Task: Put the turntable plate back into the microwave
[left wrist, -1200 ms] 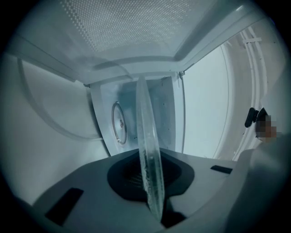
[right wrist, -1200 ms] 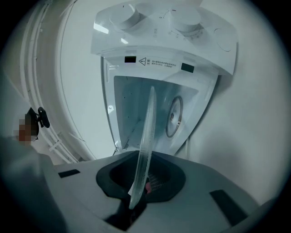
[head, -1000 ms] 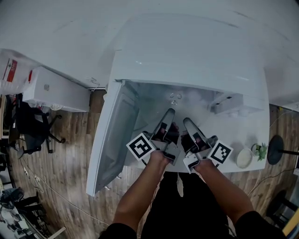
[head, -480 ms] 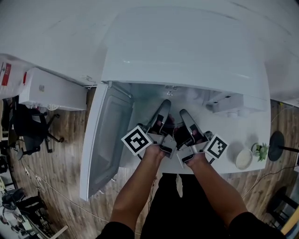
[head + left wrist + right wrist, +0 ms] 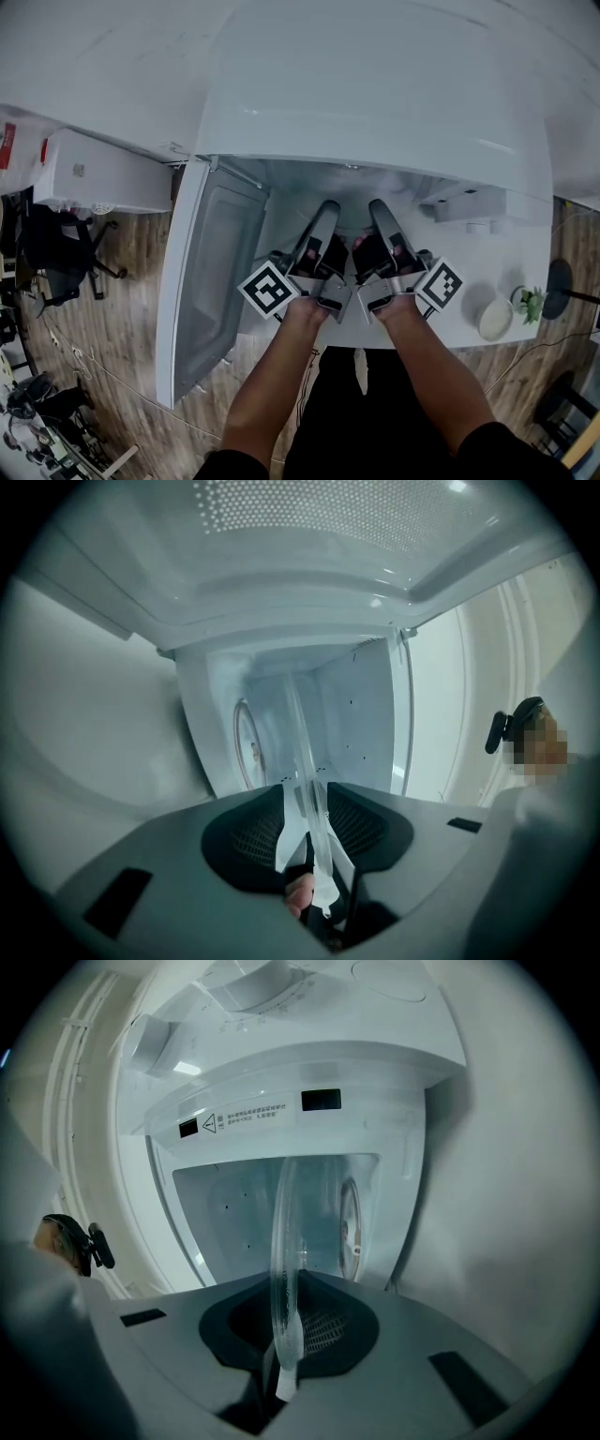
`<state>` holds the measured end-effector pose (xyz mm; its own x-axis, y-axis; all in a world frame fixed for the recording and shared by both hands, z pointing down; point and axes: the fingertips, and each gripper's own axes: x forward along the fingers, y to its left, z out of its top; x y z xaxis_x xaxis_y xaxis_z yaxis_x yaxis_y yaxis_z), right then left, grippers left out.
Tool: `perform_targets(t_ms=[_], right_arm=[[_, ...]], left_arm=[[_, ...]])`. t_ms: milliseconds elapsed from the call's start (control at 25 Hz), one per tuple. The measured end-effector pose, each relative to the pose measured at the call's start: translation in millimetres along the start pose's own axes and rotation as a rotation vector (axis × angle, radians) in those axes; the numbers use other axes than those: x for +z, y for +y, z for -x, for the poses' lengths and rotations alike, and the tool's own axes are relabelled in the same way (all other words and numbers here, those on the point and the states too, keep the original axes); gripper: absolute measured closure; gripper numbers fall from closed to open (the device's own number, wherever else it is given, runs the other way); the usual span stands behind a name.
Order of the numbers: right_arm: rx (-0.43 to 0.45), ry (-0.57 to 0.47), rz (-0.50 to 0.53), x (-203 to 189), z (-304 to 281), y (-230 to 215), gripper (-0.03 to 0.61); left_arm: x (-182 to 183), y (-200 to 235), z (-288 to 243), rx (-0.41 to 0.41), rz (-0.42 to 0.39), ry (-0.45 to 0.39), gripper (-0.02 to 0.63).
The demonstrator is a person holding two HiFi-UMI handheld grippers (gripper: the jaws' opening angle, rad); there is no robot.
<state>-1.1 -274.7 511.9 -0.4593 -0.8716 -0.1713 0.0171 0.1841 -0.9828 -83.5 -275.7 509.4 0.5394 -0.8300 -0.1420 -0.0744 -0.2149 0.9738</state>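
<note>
The clear glass turntable plate [image 5: 298, 733] stands on edge between my two grippers at the mouth of the white microwave [image 5: 375, 94]. My left gripper [image 5: 305, 794] has the plate's rim between its jaws, which are opening, and its white fingertips [image 5: 284, 841] stand spread off the glass. On the opposite rim of the plate [image 5: 281, 1222], my right gripper [image 5: 286, 1283] is shut. In the head view both grippers, left [image 5: 328, 211] and right [image 5: 380, 208], point side by side into the open cavity; the plate itself does not show there.
The microwave door [image 5: 211, 272] hangs open to the left. A small white bowl [image 5: 489, 319] and a little plant [image 5: 525, 302] sit on the counter at the right. A white box [image 5: 103, 178] and a dark chair [image 5: 56, 253] are on the left, above wooden floor.
Both grippers have shifted a little toward the cavity opening, and the right one has swung to lie parallel with the left. The view has moved closer over the microwave.
</note>
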Motion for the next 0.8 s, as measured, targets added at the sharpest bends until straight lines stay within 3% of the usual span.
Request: perform_targets(t_ms=[160,240,600,800], right_arm=[[-0.015,-0.004,0.03,6,-10,-4,0.532],[-0.023,-0.01,0.034,7,-13,-6,0.531],[-0.025,-0.012,0.058,9,-21,-7,0.522],[-0.064,0.021,0.101,10,-27,-6,0.497]], left_arm=[[4,3,-1,-0.005,-0.003,-0.011,0.463],[7,8,-4,0.023,0.005,-0.018,0.545],[17,3,-14,-0.03,0.077,-0.069,0.557],[24,6,-23,-0.051,0.178,-0.124,0.538]])
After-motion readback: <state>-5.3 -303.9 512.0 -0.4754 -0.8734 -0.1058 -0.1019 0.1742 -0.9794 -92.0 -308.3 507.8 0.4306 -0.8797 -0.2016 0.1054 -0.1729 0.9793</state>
